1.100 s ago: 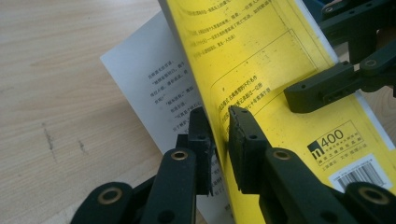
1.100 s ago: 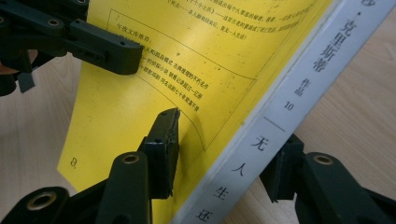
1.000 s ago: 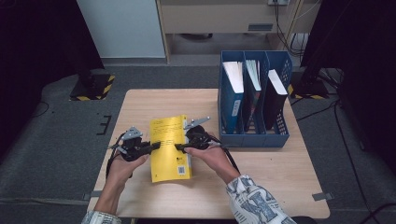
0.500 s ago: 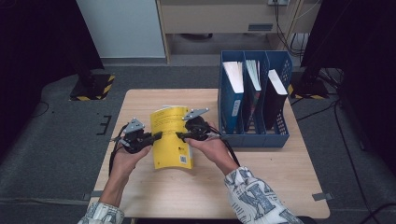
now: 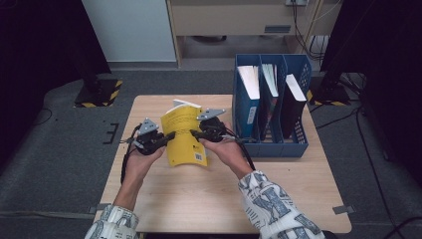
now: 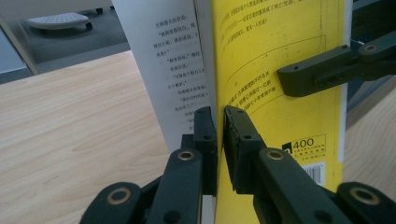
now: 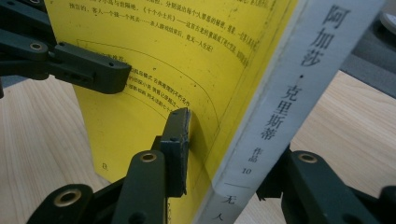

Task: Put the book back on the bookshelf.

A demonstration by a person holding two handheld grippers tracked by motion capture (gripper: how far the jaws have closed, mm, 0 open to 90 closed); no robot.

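So both tools are on the yellow paperback (image 5: pixel 185 137), lifting it off the tabletop (image 5: pixel 164 199) just left of the blue file rack (image 5: pixel 271 144), and it's tilted up with its top edge rising away from the person. The left tool (image 5: pixel 166 138) is clamped tight on the book's open edge; in the left gripper view (image 6: pixel 219 140) its jaws are nearly together, pinching the yellow back cover with a white text page standing loose on the other side. The right tool (image 5: pixel 196 133) straddles the spine side; its jaws have just been closing, and in the right gripper view (image 7: pixel 224 154) one jaw lies flat against the yellow cover while the other sits behind the white spine, so I'd call that a grip across the whole thickness, though I can't see the far pad actually touching. My read is that this is the carry step: book picked up, headed for the rack, which already has books in all three slots. The next move probably calls for turning it upright, spine lined up with a slot, and the loose pages on the left side could fan out or snag on a divider. Hard to tell: how much spare room each slot has, what the front cover looks like, and the book's bottom corner is cut off in both gripper views
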